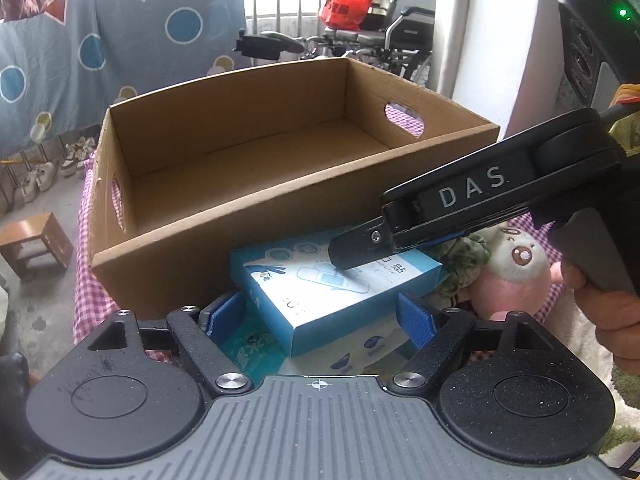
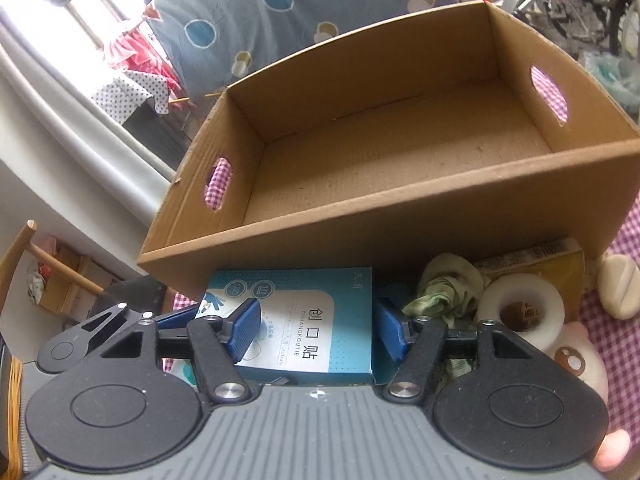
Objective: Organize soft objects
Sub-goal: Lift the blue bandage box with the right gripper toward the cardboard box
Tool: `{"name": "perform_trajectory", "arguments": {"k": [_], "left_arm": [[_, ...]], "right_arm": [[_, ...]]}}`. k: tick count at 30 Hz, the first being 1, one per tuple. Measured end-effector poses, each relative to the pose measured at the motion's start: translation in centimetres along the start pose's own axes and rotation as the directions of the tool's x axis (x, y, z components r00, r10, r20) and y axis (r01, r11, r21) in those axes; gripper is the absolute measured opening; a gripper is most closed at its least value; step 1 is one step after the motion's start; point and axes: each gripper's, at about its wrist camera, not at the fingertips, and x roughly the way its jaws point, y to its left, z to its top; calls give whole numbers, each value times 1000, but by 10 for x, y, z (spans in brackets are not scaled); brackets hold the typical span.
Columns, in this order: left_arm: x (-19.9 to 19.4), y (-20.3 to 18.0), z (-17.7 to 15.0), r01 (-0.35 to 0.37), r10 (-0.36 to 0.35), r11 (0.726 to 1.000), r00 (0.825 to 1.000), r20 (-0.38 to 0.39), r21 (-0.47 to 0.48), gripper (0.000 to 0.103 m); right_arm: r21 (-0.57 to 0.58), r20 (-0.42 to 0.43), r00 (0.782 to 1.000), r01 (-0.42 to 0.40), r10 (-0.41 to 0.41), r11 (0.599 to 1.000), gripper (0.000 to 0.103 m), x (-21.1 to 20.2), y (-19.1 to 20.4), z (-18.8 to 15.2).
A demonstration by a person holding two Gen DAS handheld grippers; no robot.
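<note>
A big brown cardboard box (image 2: 400,152) sits on a desk with a pink checked cloth (image 1: 96,292). The box has an oval hole in each of its 2 short sides. Nothing lies inside it.

Just in front of the box lies a blue and white carton (image 2: 304,320) with printed letters on top. It rests on another flat pack (image 1: 248,350) with blue print.

The left tool (image 1: 320,320) has its 2 blue pads spread wide, 1 on each side of the carton. The pads do not press on it. The right tool (image 2: 316,330) is spread too, with the carton between its blue pads (image 2: 245,330). There is a small gap on both sides, so it pinches nothing. In the left view, the tip of the right tool sits right over the top of the carton.

To the right of the carton is a bunch of green cloth (image 2: 436,292). Next to it is a white roll of tape (image 2: 520,308), a yellow pack (image 2: 552,262) and a pink and white soft toy (image 1: 512,268). A person's hand (image 1: 600,312) holds the right tool's handle.
</note>
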Motion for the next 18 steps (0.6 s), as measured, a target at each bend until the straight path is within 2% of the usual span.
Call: {"name": "perform_trajectory", "arguments": {"k": [5, 13, 18], "left_arm": [[-12, 6, -3, -13, 13, 1000, 1000, -4, -14, 83], [-13, 10, -11, -53, 53, 998, 998, -25, -36, 83], [-12, 12, -11, -38, 36, 998, 999, -28, -48, 83]], "right_arm": [[-45, 18, 998, -56, 56, 997, 65, -7, 12, -5], [-52, 19, 999, -46, 47, 998, 66, 1, 14, -10], [-52, 27, 998, -49, 51, 997, 66, 0, 9, -11]]}}
